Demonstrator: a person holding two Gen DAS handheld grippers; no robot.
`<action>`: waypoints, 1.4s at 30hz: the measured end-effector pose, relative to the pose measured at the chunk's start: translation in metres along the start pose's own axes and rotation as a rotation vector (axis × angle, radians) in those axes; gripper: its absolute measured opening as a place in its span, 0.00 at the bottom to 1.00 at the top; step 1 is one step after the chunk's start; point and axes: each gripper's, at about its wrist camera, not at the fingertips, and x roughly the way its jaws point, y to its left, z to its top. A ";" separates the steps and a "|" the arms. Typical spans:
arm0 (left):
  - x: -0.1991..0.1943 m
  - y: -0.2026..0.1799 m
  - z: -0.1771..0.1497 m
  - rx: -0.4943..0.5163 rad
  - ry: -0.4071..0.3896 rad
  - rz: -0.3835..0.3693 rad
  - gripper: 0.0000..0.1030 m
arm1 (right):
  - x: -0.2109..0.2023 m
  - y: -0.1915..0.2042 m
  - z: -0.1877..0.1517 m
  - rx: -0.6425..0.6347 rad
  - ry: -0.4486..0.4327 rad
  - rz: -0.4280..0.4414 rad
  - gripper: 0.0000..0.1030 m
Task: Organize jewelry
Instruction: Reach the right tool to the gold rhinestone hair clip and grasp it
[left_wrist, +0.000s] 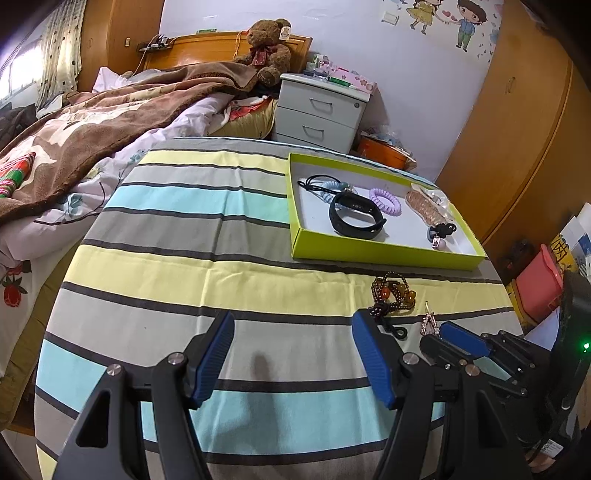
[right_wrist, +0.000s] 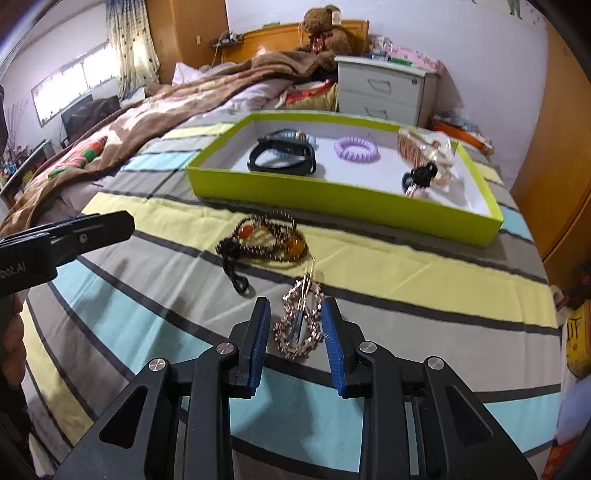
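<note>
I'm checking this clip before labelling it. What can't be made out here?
- Right gripper: whether its jaws press the hair clip; right wrist view, motion blur.
- Hair clip: mostly hidden in left wrist view by the right gripper's fingers.
- Tray: small items in its right corner tangled, too small to identify.

Light: bright daylight from the window (right_wrist: 70, 85) at left
Shadows: soft, faint
Edges: fisheye bending, dark corners
Blur: slight in the right wrist view

We note a teddy bear (left_wrist: 267, 50) on the bed (left_wrist: 110, 122), beside it a nightstand (left_wrist: 319, 110); wardrobe (left_wrist: 517, 147) at right.
</note>
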 end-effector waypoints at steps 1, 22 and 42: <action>0.001 -0.001 0.000 0.001 0.002 0.000 0.66 | -0.001 -0.001 0.000 0.003 -0.003 0.000 0.29; 0.018 -0.017 0.001 0.022 0.048 -0.005 0.66 | -0.019 -0.049 -0.005 0.094 -0.036 0.033 0.31; 0.030 -0.015 0.005 0.006 0.069 -0.012 0.66 | 0.001 -0.023 0.005 0.127 -0.013 -0.023 0.55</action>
